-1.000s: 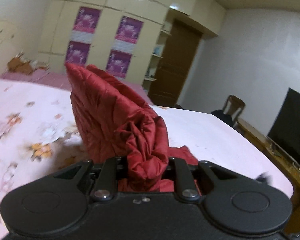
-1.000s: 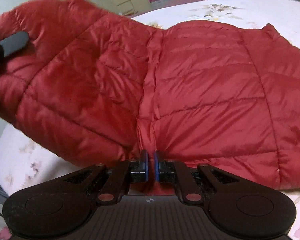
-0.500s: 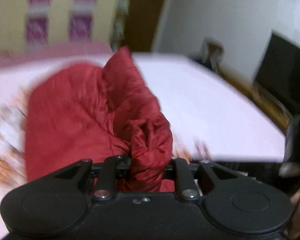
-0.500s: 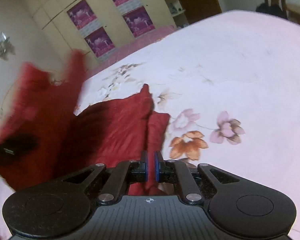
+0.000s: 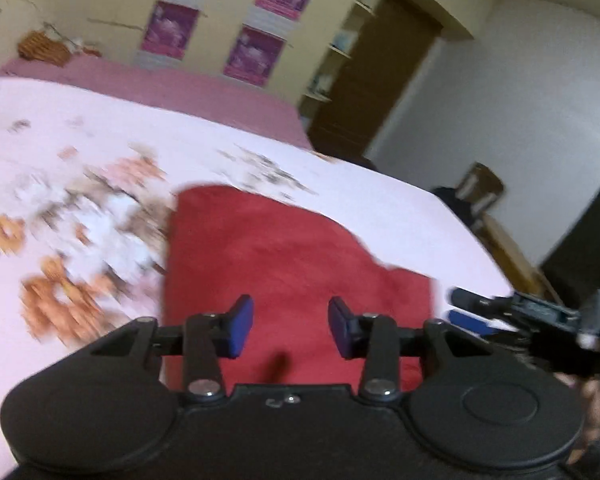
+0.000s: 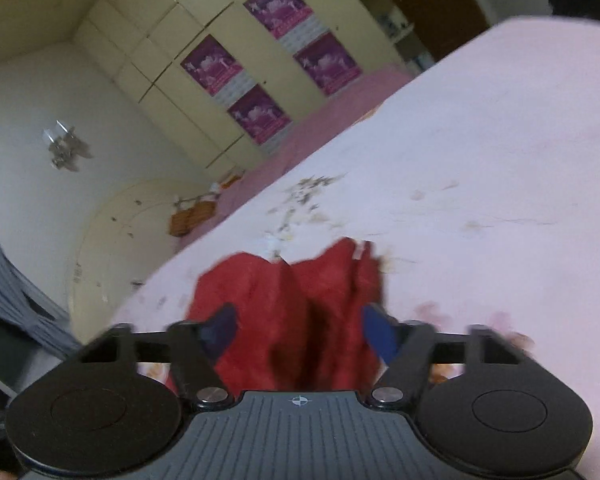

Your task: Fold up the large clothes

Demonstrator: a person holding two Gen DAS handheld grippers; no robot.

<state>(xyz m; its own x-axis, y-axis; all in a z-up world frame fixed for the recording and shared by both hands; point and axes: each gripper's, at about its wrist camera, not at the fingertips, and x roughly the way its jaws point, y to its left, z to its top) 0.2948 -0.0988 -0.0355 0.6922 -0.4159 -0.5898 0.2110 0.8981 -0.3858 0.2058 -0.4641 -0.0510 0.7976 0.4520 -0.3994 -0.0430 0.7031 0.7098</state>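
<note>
A red quilted jacket (image 5: 292,256) lies folded and flat on the pink flowered bed (image 5: 380,208). My left gripper (image 5: 291,326) hovers just above its near edge. The jaws are opening, and nothing is pinched between the blue pads (image 5: 240,326). In the right wrist view the jacket (image 6: 300,300) looks bunched, with a dark fold down its middle. My right gripper (image 6: 300,330) is over it with its jaws opening; cloth shows in the gap, but the pads (image 6: 380,334) do not press on it. In the left wrist view, the right gripper (image 5: 462,306) comes in from the right, beside the jacket's corner.
A cream wardrobe (image 5: 220,12) with purple posters stands behind the bed, beside a brown door (image 5: 376,68). A chair (image 5: 480,188) and a dark TV (image 5: 584,256) stand along the right wall. A wicker basket (image 5: 44,48) sits at the bed's far left.
Both grippers were shut on the jacket and have let go. The left one held a raised bunch of cloth, which has come down; the jacket now lies flat on the bed.
</note>
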